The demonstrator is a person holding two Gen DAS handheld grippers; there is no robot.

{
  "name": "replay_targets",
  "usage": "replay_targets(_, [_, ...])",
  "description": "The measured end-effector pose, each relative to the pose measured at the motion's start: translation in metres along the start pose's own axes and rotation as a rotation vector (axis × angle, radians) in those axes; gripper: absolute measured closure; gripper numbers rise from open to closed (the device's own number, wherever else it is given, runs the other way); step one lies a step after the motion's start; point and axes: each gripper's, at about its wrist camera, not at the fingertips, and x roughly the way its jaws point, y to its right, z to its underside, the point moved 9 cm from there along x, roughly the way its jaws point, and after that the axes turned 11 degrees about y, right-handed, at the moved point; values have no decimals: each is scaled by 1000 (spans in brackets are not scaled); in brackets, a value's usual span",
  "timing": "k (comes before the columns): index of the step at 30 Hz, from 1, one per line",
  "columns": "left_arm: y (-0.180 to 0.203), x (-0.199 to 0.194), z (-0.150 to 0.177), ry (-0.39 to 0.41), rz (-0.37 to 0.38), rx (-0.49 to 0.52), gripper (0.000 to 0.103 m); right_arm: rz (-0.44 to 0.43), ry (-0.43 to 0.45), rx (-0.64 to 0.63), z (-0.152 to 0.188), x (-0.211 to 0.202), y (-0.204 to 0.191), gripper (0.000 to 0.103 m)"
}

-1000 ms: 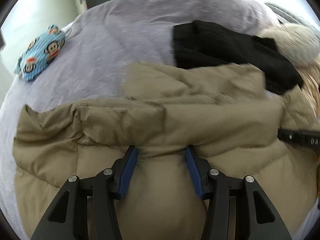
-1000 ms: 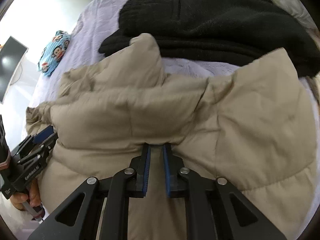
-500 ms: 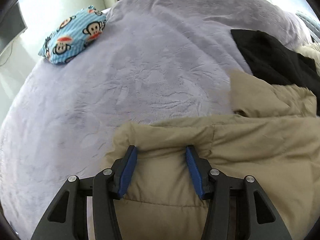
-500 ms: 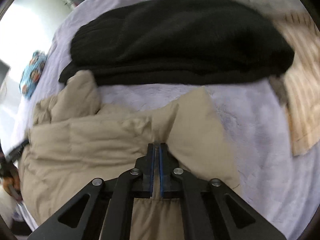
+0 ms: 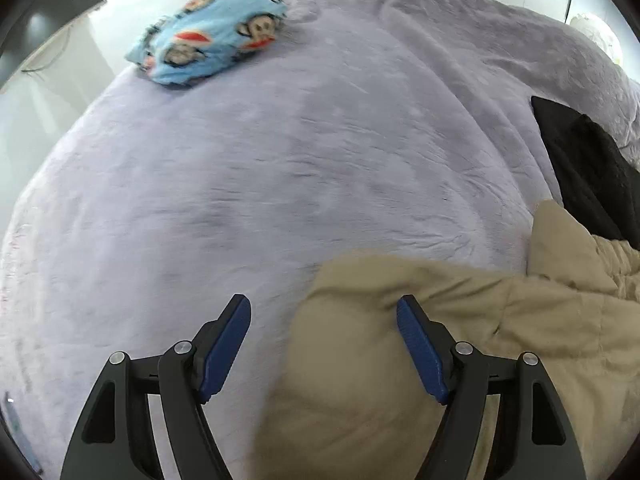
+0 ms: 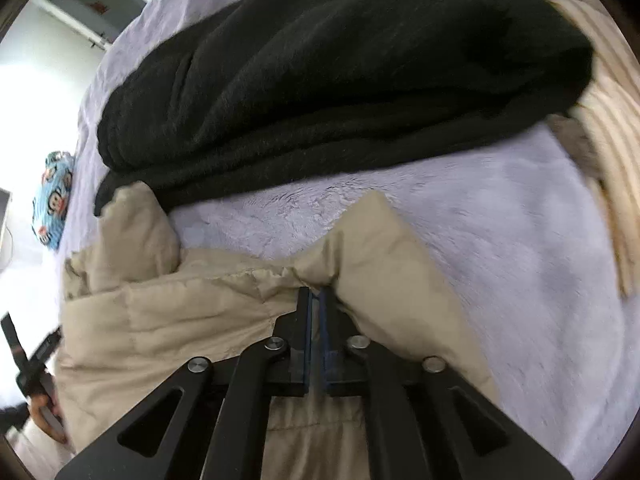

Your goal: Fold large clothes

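A tan puffer jacket lies on a lilac bed cover. My left gripper is open above the jacket's left edge, its jaws wide apart and holding nothing. In the right wrist view my right gripper is shut on a fold of the tan jacket near its pointed collar corner. The left gripper shows at the left edge of that view, held by a hand.
A folded black garment lies just beyond the jacket, also visible at the right of the left wrist view. A blue monkey-print pillow sits at the bed's far left. A cream ribbed garment lies at the right.
The left gripper has swung left off the jacket and opened wider. The right gripper stays shut on the jacket and has moved right toward the black garment.
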Motion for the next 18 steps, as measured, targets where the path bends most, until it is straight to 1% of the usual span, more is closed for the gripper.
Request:
replay_targets(2, [-8,-22,4,17,-4,25,26,21,23,-23,4,-23,-5,86])
replay_targets(4, [-8,-45,14,26,17,50,26,24,53,-46,14,-48,-10,59])
replay_targets(5, [-7,-53,20,28,22,61,26,23,67,-56,15,-59,-9,56])
replay_targets(7, [-8,-66,40,18,17,73,26,26,77,-71,29,-77,-12,56])
replay_targets(8, [-10,-68,48,5,11,70,26,31,76,-72,42,-89,-10,56])
replay_targets(10, [-14,-69,72,-45,-15,62,26,36,62,-67,60,-101,-7,56])
replay_targets(12, [-17,-77,88,-73,-16,35,26,37,40,-58,74,-109,-3,56])
replay_targets(15, [-11,-88,102,-107,1,37,26,30,-1,-10,98,-119,4,56])
replay_targets(18, [-2,-99,116,-151,8,76,26,41,-47,38,123,-125,14,55])
